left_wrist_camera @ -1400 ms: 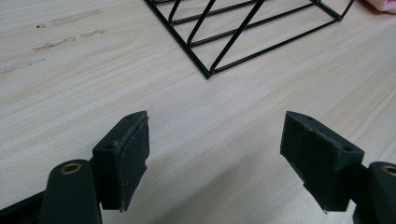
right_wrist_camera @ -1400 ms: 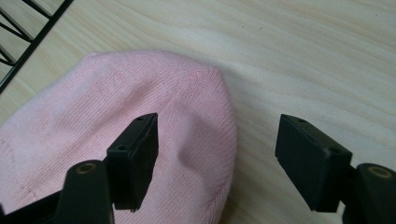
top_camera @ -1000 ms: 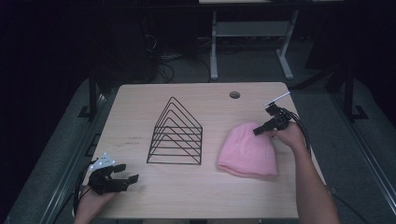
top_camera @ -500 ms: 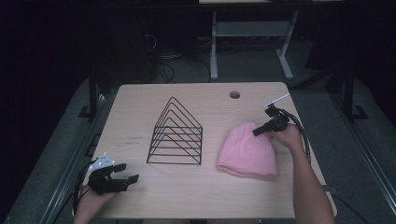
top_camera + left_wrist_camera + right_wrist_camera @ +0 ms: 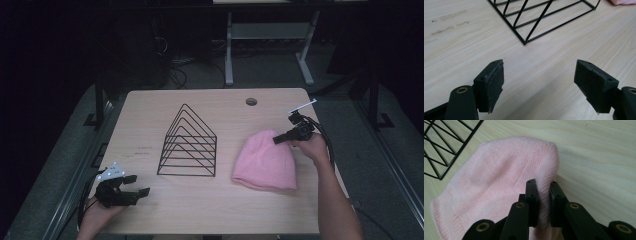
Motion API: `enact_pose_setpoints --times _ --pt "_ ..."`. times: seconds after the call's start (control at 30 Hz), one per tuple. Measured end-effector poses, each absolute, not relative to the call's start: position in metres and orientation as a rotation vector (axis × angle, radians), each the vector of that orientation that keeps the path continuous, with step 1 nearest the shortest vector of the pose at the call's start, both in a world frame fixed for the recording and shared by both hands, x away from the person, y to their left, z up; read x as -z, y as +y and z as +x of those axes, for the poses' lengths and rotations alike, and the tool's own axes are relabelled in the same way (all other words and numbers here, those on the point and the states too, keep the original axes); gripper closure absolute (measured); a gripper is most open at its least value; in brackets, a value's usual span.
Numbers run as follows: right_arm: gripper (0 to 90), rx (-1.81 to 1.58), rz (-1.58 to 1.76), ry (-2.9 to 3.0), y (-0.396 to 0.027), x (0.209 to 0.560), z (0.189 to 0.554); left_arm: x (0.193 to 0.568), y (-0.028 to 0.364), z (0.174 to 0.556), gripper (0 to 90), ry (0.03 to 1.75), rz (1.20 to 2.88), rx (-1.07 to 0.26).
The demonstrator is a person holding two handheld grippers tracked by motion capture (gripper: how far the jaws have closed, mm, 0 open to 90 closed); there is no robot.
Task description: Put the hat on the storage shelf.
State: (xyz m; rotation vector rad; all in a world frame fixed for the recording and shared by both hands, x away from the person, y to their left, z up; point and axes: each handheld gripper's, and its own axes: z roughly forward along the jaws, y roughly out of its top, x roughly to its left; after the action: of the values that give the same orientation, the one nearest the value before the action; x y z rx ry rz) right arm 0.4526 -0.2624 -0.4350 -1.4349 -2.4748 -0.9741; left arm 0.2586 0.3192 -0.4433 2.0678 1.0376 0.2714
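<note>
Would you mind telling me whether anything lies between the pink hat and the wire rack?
Nothing visible does. Bare table separates the hat from the rack beside it. The right hand-held gripper is shut on the hat's top edge.

Light falls from above onto the pale wood-grain laminate table [image 5: 210,210], which is evenly and moderately bright in the high view, while the floor and furniture beyond its far edge sink into near black. Shadows on the tabletop are soft and faint; the black wire triangular rack [image 5: 188,145] throws almost none. The high view is slightly soft and grainy, with no glare.

In the left gripper view the wood grain is crisp near the rack's corner, and the black padded jaws at the bottom edge are a little soft. In the right gripper view the knit of the pink woollen beanie [image 5: 499,182] is sharp mid-frame; the table's far corner blurs mildly.
</note>
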Motion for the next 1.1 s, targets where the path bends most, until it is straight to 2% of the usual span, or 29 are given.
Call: enact_pose_setpoints --times 0.37,1.1 --pt "79.8 1.044 -1.405 -2.485 -0.264 0.417 0.444 0.425 0.313 0.258 24.1 0.976 2.096 -0.239" --pt "80.2 1.242 -1.244 -2.611 -0.255 0.336 0.410 0.376 0.288 0.250 24.1 0.799 2.170 -0.149"
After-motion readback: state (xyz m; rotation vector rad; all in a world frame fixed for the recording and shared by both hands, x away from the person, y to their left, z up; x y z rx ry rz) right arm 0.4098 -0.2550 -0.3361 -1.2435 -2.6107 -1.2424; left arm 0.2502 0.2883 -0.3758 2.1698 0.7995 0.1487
